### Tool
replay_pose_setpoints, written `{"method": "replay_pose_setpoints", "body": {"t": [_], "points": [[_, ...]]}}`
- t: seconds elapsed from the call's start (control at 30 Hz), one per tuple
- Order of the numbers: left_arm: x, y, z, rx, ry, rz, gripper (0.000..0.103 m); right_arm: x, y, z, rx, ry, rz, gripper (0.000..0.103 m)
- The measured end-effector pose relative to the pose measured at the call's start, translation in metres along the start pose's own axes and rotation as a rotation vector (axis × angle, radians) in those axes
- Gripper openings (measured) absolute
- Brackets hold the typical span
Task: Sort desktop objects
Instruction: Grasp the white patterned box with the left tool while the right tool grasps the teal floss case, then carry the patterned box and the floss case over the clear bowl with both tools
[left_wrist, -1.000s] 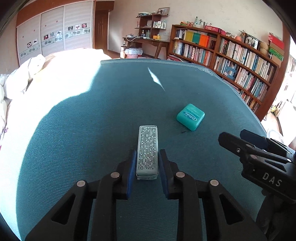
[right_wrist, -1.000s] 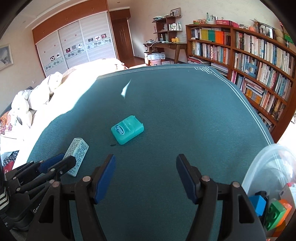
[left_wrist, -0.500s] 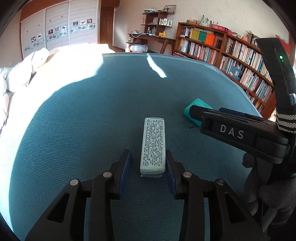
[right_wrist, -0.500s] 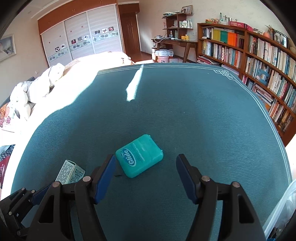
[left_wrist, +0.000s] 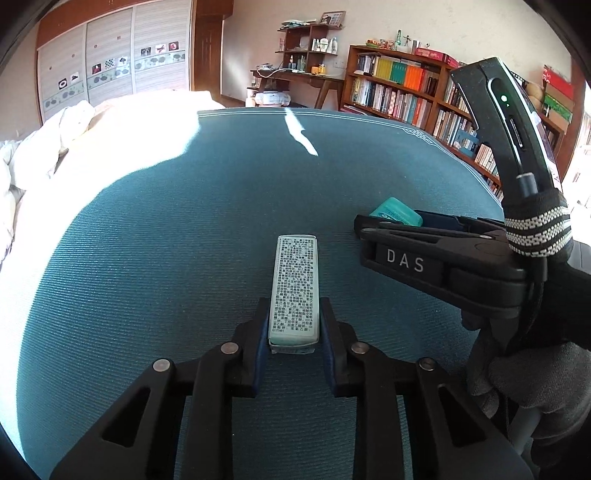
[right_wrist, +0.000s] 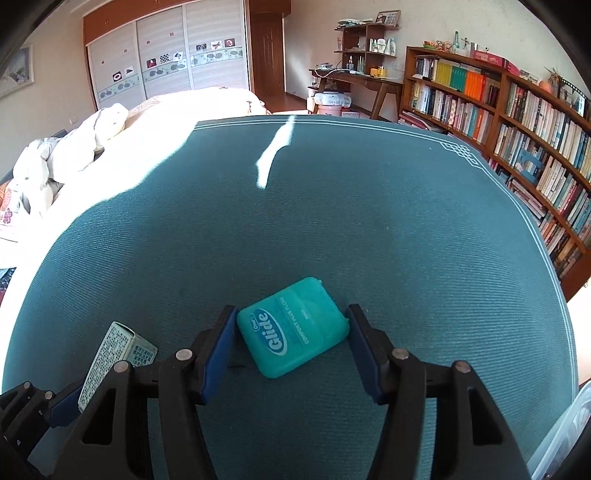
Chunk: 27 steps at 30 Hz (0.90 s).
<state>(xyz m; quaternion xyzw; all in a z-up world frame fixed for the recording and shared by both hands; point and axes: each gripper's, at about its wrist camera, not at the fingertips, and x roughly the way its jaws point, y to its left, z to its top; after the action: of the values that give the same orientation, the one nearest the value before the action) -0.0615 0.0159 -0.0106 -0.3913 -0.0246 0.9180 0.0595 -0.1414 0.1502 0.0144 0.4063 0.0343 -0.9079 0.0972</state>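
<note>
A long white box with small black print (left_wrist: 294, 286) lies on the teal table cloth (left_wrist: 184, 229). My left gripper (left_wrist: 294, 325) is shut on the box's near end, pads against both long sides. The box also shows at the lower left of the right wrist view (right_wrist: 110, 360). A teal Glide floss case (right_wrist: 293, 326) lies flat on the cloth between the open fingers of my right gripper (right_wrist: 291, 343), with a gap on each side. In the left wrist view the floss case (left_wrist: 395, 211) peeks out behind the right gripper (left_wrist: 391, 229).
The rim of a clear plastic container (right_wrist: 565, 432) shows at the lower right edge of the right wrist view. A bed with white bedding (right_wrist: 74, 155) lies left of the table. Bookshelves (right_wrist: 517, 122) stand to the right.
My left gripper has closed onto the white box. My right gripper has moved forward and left until its open fingers straddle the floss case.
</note>
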Motion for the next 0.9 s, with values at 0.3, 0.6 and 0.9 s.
{"method": "replay_pose_setpoints", "body": {"t": [0.3,0.6,0.9], "points": [[-0.002,0.005,0.002,-0.032,-0.006,-0.028,0.026,-0.03,-0.011,-0.018,0.058,-0.04,0.001,0.063],[-0.009,-0.006,0.003,-0.007,-0.02,-0.039,0.026,-0.088,-0.027,-0.036,0.117,-0.126,-0.008,0.063],[-0.024,-0.033,0.001,0.078,-0.038,-0.094,0.026,-0.139,-0.067,-0.064,0.209,-0.17,-0.058,0.063]]}}
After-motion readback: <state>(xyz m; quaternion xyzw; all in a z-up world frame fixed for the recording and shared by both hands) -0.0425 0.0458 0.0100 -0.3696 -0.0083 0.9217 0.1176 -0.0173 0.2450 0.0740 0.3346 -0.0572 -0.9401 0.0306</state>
